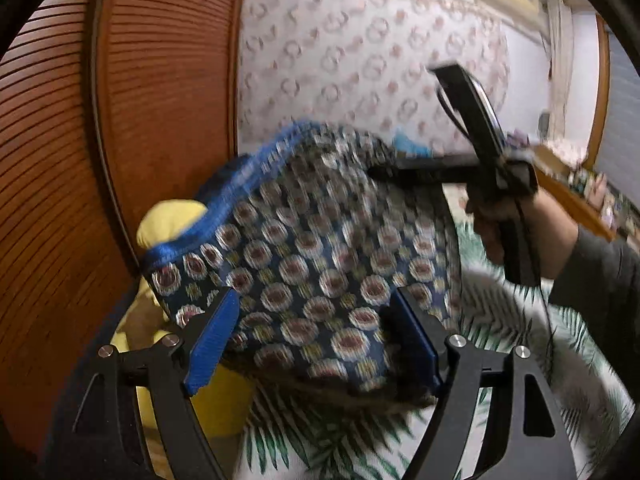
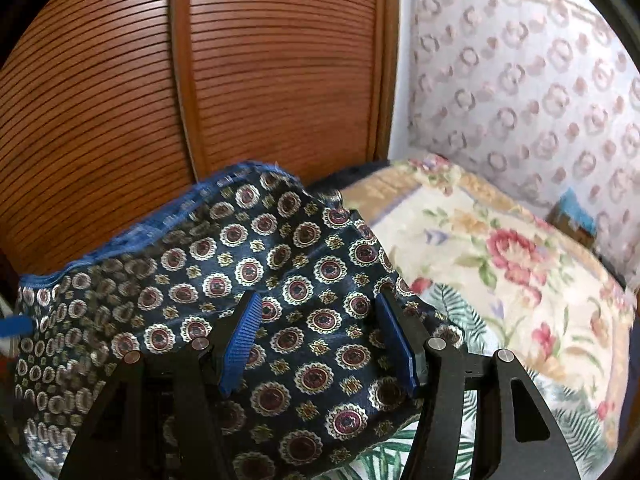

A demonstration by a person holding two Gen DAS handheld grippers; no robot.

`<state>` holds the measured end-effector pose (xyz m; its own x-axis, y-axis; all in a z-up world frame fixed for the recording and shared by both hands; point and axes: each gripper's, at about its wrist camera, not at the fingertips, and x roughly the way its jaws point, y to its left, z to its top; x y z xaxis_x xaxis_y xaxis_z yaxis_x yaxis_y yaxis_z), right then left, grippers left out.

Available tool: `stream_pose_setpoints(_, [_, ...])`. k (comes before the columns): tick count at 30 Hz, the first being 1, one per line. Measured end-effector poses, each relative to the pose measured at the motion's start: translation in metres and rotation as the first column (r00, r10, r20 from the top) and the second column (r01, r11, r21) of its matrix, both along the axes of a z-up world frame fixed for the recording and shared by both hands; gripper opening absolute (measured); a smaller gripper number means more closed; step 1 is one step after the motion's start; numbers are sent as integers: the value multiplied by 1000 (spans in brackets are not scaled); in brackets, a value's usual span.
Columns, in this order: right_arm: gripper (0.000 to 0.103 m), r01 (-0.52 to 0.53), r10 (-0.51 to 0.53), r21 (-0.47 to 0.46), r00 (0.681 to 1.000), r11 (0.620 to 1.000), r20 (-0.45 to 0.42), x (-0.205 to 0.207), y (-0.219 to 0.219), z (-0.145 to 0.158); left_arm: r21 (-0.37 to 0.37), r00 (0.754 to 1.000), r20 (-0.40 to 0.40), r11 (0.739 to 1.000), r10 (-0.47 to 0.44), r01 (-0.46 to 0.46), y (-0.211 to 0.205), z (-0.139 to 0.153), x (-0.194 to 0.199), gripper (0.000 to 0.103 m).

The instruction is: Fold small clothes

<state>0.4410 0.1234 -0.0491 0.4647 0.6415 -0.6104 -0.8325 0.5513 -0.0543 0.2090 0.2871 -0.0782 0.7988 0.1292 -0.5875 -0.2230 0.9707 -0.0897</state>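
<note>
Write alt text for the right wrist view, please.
A navy medallion-print garment with a blue waistband lies between the open blue-padded fingers of the right tool, on a leaf-print sheet. Behind: a slatted wooden door and floral pillow.

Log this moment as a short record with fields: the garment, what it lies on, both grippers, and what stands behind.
garment: navy medallion-print cloth with blue waistband, lying rumpled
surface: white palm-leaf-print sheet
left gripper: jaws open, over the cloth, pads not pressing
right gripper: jaws open, over the cloth, pads not pressing
behind: brown slatted wooden door, floral-patterned wallpaper
beside cloth: floral cream cushion, yellow soft item
</note>
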Motion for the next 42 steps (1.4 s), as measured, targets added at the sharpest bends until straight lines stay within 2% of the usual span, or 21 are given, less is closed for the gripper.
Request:
stream_pose_setpoints(3, [63, 12, -12, 18, 1000, 1000, 11, 1, 3, -2, 24, 999, -45, 1000, -6, 7, -5, -9, 3, 79])
stream_pose_setpoints(11, [64, 68, -68, 46, 998, 997, 7, -25, -20, 3, 21, 999, -54, 1000, -5, 6, -3, -4, 2, 79])
stream_pose_setpoints(23, [64, 98, -101, 121, 995, 988, 19, -104, -84, 30, 34, 998, 8, 997, -63, 62, -36, 22, -32, 79])
stream_pose_setpoints(29, [64, 118, -124, 147, 992, 982, 36, -148, -125, 42, 31, 992, 56, 993, -112, 110, -53, 37, -51, 88])
stream_pose_setpoints(31, [64, 130, -138, 148, 989, 980, 47, -163, -140, 42, 53, 991, 77, 993, -106, 103, -60, 43, -59, 96])
stream_pose_setpoints(37, [64, 161, -174, 166, 982, 973, 69, -209, -183, 48, 95, 982, 121, 987, -143, 132, -80, 57, -75, 96])
stream_pose_setpoints(42, [66, 208, -224, 187, 972, 960, 68, -246, -224, 49, 93, 974, 122, 980, -188, 178, -98, 58, -79, 96])
